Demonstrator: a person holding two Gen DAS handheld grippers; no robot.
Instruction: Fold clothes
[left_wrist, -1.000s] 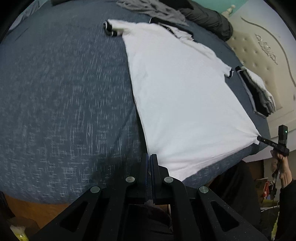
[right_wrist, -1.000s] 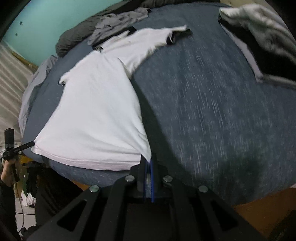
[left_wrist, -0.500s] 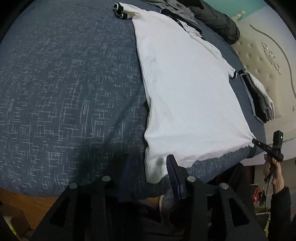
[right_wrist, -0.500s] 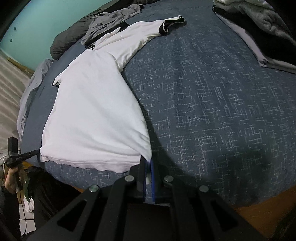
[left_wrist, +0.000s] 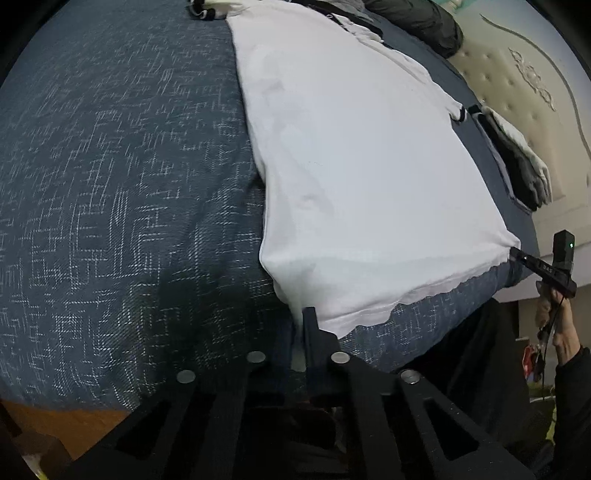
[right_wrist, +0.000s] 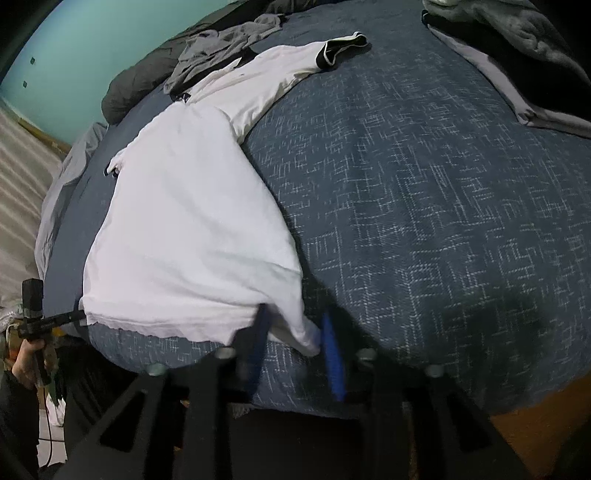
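White shirt flat on bed, smoothing step. Right gripper wide around hem corner; left gripper nipped on opposite corner. Next: regrip, fold.

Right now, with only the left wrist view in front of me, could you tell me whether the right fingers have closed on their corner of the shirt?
Observer: No. The right gripper is open, its blue-padded fingers spread apart.
Operator: Thank you. Is the cloth at least between them?
Observer: Yes. The hem corner of the white shirt lies between the two fingers, unclamped.
Operator: And the sleeve on that side?
Observer: The sleeve lies stretched out at an angle from the body, ending in a black cuff.
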